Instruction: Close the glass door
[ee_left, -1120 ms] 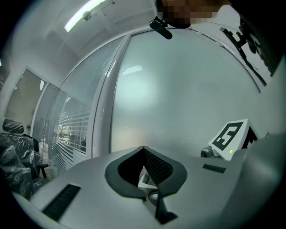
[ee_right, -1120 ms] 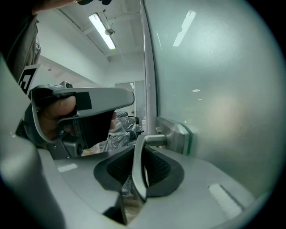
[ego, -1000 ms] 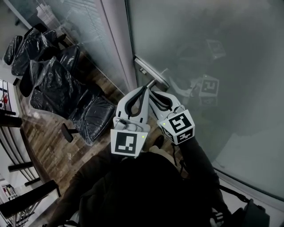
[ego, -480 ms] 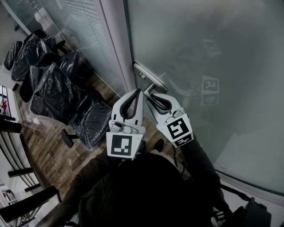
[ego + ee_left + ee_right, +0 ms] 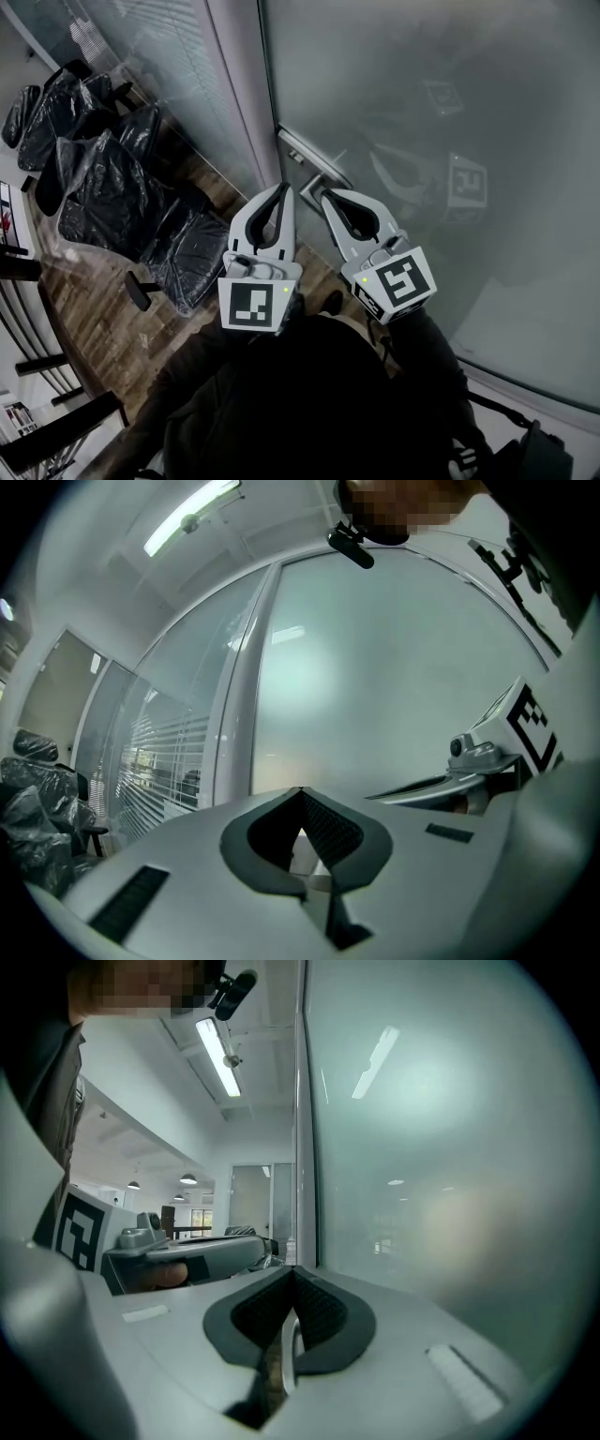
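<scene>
1. Both grippers are clenched, jaw tips touching; the left gripper [image 5: 281, 187] holds nothing and sits beside the door frame [image 5: 234, 84].
2. Door handle [image 5: 314, 167] lies just ahead between them, slanting along the glass, nearest the right gripper [image 5: 326, 194].
3. Glass door [image 5: 431, 94] fills the right. Whether it meets the frame is hidden, and a metal sliver behind the right jaws is unclear.

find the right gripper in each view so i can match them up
Head view: right gripper at centre, right of the left gripper.
Left gripper view: at the right edge, pointing left.
Right gripper view: bottom centre, jaws together.
Shared landmark: the frosted glass door, ahead in all three.
</scene>
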